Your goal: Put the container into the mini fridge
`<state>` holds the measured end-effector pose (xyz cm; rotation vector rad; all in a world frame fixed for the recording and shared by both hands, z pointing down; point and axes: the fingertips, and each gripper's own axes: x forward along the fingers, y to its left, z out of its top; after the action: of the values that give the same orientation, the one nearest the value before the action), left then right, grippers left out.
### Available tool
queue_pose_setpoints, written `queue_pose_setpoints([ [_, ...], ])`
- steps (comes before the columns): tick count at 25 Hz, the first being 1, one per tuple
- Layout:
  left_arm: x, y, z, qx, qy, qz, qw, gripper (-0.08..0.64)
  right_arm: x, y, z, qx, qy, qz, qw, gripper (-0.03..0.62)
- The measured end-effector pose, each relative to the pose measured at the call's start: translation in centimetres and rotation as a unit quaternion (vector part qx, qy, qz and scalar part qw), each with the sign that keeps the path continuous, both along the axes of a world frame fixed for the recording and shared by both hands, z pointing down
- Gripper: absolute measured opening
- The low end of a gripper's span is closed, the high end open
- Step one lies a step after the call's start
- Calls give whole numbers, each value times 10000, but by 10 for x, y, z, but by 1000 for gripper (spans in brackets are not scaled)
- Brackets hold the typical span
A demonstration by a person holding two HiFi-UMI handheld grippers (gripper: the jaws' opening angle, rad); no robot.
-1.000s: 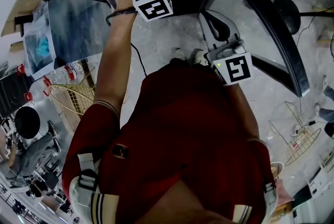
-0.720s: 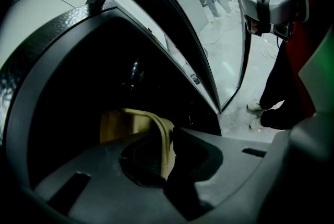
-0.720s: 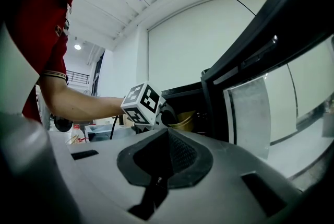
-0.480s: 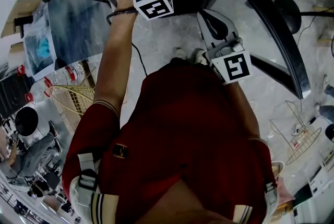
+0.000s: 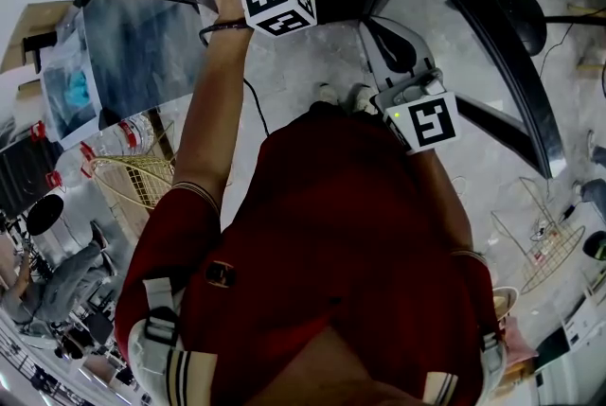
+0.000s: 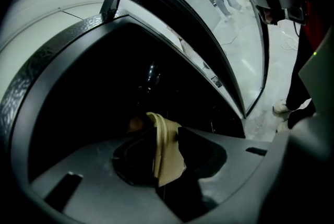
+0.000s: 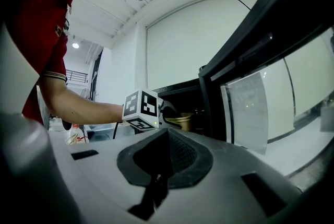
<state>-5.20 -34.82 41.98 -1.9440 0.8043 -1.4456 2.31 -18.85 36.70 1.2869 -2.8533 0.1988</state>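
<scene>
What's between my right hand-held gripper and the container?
The left hand-held gripper; its jaws have just been opening, the tan round container's rim between them. Seen in right gripper view.

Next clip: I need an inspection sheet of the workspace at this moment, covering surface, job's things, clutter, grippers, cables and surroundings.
Surface: grey marbled floor.
Job's things: tan bowl-like container sits inside the black mini fridge; the fridge's glass door stands open.
Clutter: gold wire basket, red-capped bottles and a second wire basket, off to the sides.
Grippers: left gripper reaches into the fridge; its jaws have just been opening, with the container's rim between them, apparently unclamped. Right gripper is shut, empty and outside the fridge.
Cables: thin dark cable trails below the left wrist.
Surroundings: white wall.
</scene>
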Motion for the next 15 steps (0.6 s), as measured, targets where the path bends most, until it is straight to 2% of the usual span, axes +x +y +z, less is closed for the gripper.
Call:
queue_pose_setpoints([
  [7,1,-7,-3,614,142,-34,9980,126,3,3,4,-53,30,8,10000,-2],
  [15,0,-8,3,882,274,27,9957,181,4,1,5,-74,-33,47,10000,-2],
])
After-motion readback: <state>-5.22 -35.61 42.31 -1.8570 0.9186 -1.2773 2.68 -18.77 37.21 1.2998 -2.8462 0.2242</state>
